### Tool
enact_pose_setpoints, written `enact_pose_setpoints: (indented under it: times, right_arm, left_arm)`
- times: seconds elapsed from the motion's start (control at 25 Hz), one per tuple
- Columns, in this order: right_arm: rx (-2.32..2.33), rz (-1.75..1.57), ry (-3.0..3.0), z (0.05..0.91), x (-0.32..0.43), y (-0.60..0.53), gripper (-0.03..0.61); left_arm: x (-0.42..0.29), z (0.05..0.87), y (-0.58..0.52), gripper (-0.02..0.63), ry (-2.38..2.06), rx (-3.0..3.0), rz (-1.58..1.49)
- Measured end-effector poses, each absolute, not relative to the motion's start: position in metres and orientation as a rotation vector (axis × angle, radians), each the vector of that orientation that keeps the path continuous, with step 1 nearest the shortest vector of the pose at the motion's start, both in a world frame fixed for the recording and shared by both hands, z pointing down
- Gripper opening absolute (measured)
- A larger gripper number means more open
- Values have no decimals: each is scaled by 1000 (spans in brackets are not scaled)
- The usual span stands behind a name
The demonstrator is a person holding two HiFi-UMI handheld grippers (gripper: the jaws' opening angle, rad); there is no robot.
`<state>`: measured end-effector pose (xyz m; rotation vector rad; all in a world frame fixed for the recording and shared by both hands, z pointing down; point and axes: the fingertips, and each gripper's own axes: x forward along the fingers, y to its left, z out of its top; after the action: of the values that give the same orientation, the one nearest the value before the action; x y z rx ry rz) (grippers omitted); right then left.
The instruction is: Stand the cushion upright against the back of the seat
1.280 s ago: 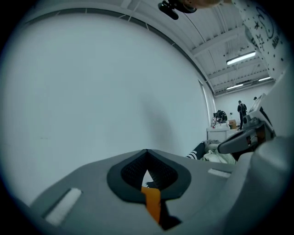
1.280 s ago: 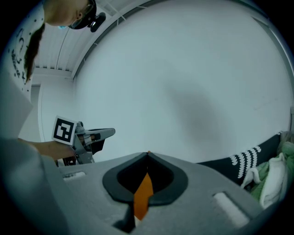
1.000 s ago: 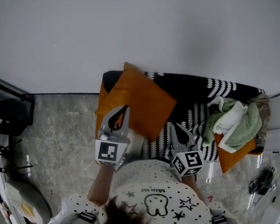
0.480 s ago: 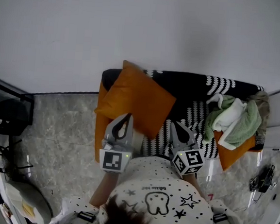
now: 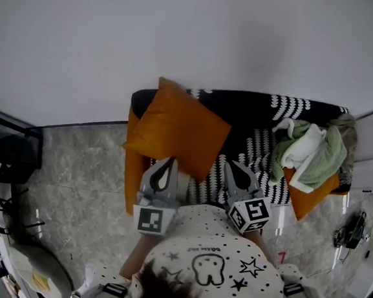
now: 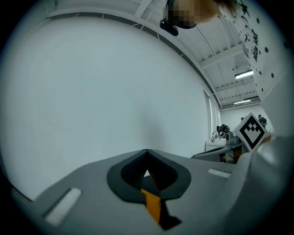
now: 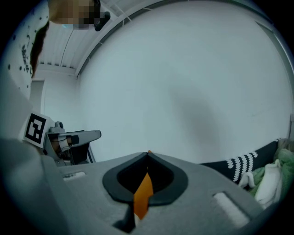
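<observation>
Keeping both pairs of jaws pressed together, my left gripper (image 5: pixel 167 163) and right gripper (image 5: pixel 232 167) hover near the square orange fabric cushion (image 5: pixel 178 134), which leans upright against the black-and-white patterned seat's (image 5: pixel 257 151) back.

The cushion (image 5: pixel 178 128) is plain orange. The seat (image 5: pixel 130 166) shows orange too, under a black cover (image 5: pixel 254 112) with white scalloped stripes. The cloths (image 5: pixel 306 152) are pale green and white. The floor (image 5: pixel 87 169) is grey and marbled, and the wall (image 5: pixel 183 34) is off-white. My left tool (image 5: pixel 166 169) and right tool (image 5: pixel 236 174) are grey, with black-and-white square markers. My shirt (image 5: pixel 216 258) is white with black dots and stars.
</observation>
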<state>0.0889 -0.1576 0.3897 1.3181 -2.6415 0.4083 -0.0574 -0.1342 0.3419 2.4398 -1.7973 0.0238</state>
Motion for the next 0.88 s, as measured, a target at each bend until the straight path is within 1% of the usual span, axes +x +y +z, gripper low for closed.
enact_pose_setpoints:
  times: [0.2, 0.4, 0.68, 0.88]
  right_arm:
    - [1340, 398, -2638, 384, 92, -153, -5]
    - [1322, 366, -2638, 381, 88, -146, -5]
    - [1290, 369, -2628, 386, 86, -143, -5]
    - [1151, 406, -2606, 407, 69, -136, -5]
  left_arm:
    - [-55, 344, -126, 2, -1753, 2421, -5]
    - [-50, 343, -119, 2, -1674, 2373, -117]
    - [-42, 349, -118, 2, -1613, 2360, -130]
    - [-34, 354, -121, 3, -1577, 2370, -112]
